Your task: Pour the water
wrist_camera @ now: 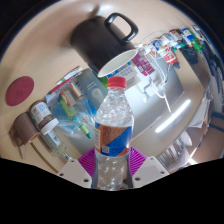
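A pale, glossy bench reflects streaks of light, with a round dark red disc near its edge.

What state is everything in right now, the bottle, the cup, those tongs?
Water bottle: upright, red cap on, between the tongs' fingers.
Tongs: shut on the water bottle, pads against both its sides.
White cup: upright beyond the bottle, contents not visible.
Dark kettle: standing behind the cup, lid on.
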The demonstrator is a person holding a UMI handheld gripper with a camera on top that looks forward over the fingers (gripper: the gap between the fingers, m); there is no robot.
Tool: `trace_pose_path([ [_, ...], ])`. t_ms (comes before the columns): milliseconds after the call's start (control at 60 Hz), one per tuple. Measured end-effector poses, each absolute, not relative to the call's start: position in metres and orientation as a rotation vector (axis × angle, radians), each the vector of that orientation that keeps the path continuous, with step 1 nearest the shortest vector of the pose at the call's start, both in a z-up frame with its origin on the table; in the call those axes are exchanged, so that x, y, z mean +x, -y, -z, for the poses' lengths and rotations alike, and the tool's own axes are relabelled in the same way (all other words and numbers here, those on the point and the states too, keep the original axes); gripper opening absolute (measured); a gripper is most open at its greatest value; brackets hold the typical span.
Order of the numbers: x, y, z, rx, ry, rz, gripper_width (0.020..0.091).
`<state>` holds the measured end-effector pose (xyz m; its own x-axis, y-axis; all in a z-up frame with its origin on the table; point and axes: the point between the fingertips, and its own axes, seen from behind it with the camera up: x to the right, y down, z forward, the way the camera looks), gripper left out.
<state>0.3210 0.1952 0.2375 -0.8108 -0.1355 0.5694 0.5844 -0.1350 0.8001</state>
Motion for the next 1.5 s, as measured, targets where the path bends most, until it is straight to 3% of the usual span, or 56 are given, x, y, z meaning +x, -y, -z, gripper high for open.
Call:
trace_pose_path([
  [183, 0.325, -0.197, -0.239, -0.563, 1.613, 1.939, 0.0406],
  [367, 0.37, -0.188, -0.256, -1.102, 1.055, 1.443, 0.0404],
  [483, 0.389, -0.183, -0.212, -1.471, 0.57, 0.765, 0.0404],
  [633, 0.402, -0.177, -0.143, -1.635, 0.03, 0.072, 0.0405],
  [817, 0.415, -0.179, -0.101, -1.646, 0.005, 0.06, 0.0409],
  [933, 0.417, -0.187, -0.1, -1.666, 0.051, 0.054, 0.0425],
  [1233, 0.42, -0.185, -0.092, -1.622, 0.04, 0.05, 0.057],
  [1350, 0.423, -0.172, -0.083, -1.737, 0.036, 0.04, 0.085],
  [1500, 0.422, -0.117, -0.083, -1.808, 0.016, 0.003, 0.0845],
])
